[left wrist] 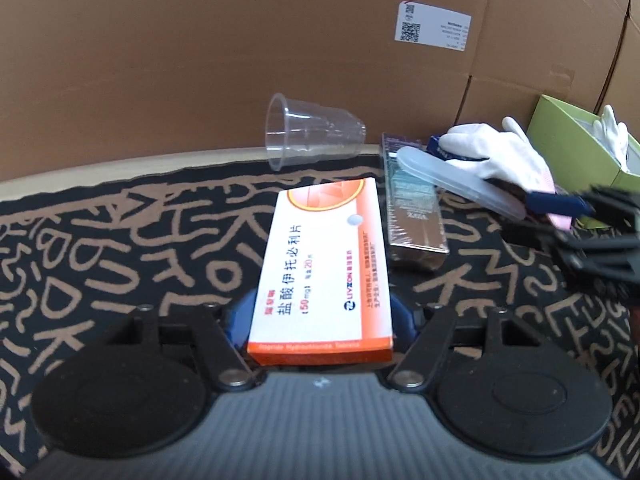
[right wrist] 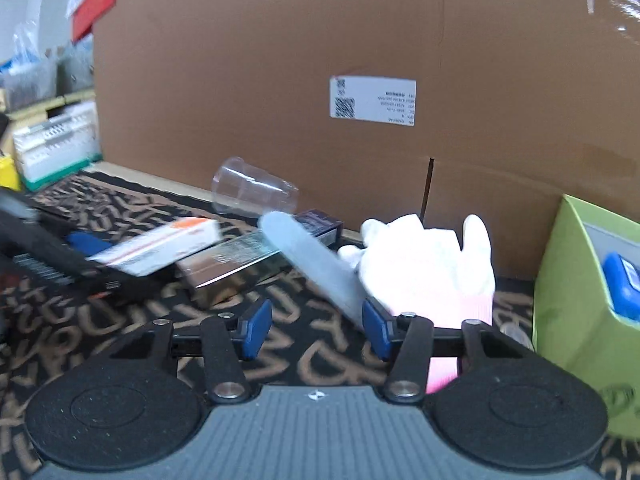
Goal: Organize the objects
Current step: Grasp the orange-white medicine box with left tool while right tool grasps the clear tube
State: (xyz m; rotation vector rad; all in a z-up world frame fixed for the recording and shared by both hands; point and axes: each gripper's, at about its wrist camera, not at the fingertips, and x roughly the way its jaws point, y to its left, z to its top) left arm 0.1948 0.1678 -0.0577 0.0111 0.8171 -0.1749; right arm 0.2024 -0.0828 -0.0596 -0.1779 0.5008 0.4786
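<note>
A white and orange medicine box (left wrist: 324, 264) lies lengthwise between the blue pads of my left gripper (left wrist: 318, 320), which press on its two long sides. In the right wrist view the same box (right wrist: 160, 248) sticks out of the left gripper (right wrist: 80, 248) at the left edge. My right gripper (right wrist: 316, 328) is open, with only mat between its pads. A translucent oblong case (right wrist: 316, 264) runs diagonally, and its near end sits just beside the right pad. A white glove (right wrist: 424, 264) with a pink cuff lies right behind that pad.
A clear plastic cup (left wrist: 312, 136) lies on its side by the cardboard wall (left wrist: 240, 60). A dark wrapped box (left wrist: 412, 208) and a small dark blue box (right wrist: 320, 224) lie under and behind the case. A green box (right wrist: 580, 300) stands at the right on the patterned mat (left wrist: 120, 240).
</note>
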